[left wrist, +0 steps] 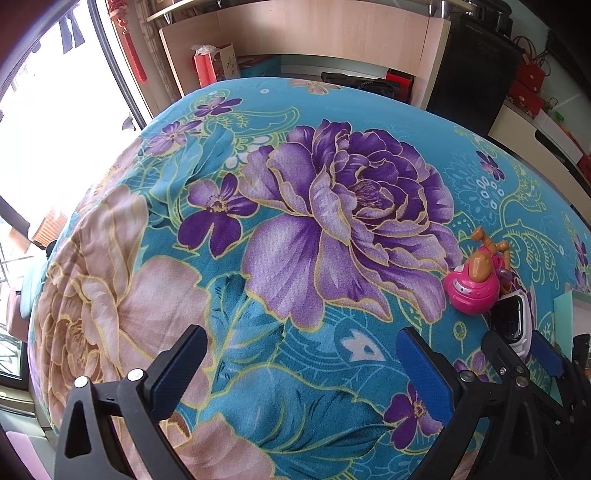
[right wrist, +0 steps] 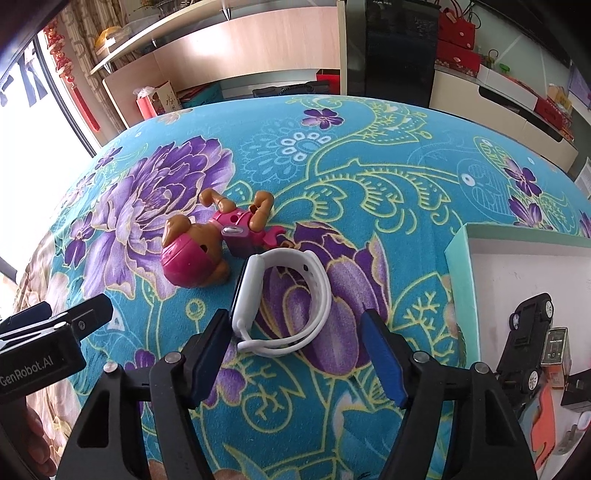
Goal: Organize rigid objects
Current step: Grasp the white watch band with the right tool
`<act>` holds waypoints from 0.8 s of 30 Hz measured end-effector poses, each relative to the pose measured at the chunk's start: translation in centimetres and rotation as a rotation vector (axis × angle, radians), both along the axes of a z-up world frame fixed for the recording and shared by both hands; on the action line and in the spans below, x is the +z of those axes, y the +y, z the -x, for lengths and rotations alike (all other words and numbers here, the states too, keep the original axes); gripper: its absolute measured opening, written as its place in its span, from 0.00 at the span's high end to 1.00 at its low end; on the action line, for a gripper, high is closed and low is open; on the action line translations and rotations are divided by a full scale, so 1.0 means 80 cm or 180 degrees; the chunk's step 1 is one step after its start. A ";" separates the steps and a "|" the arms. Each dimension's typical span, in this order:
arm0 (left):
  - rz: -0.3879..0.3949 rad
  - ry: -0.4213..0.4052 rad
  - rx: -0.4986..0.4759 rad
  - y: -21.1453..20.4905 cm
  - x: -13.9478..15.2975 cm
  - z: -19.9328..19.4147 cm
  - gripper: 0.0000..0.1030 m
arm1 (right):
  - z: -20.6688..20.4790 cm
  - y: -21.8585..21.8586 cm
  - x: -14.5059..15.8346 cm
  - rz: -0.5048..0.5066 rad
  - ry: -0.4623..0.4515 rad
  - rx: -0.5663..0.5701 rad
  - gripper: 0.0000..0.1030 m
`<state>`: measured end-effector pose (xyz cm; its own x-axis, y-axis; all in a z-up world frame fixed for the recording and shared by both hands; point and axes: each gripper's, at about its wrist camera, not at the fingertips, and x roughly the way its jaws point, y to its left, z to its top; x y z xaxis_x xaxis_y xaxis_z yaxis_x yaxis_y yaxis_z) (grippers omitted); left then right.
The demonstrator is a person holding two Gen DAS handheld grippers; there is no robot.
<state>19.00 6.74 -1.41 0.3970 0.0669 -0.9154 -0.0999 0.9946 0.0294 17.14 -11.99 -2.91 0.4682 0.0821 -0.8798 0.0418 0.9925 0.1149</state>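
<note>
Closing on the watch [right wrist: 280, 299], the right gripper [right wrist: 295, 354] stands spread around it, left pad touching its case; squeeze evenly. Left gripper [left wrist: 306, 362] spread, empty, left of watch.

Home room: floral bedspread [left wrist: 295, 229], wooden shelving [right wrist: 229, 48], red gift bags [right wrist: 456, 29].

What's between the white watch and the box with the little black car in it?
Nothing but bare flowery blanket. The right wrist view shows that stretch between the white watch and the box holding the black car.
</note>
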 end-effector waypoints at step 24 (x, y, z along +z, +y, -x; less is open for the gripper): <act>0.0318 -0.0202 -0.0258 -0.026 0.015 0.006 0.00 | 0.013 -0.029 0.032 -0.0139 -0.0201 -0.0142 0.51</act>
<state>18.53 4.68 -0.19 0.4547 -0.0579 -0.8887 -0.0175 0.9971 -0.0739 16.11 -14.29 -0.32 0.5266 0.0977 -0.8445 0.0773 0.9838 0.1620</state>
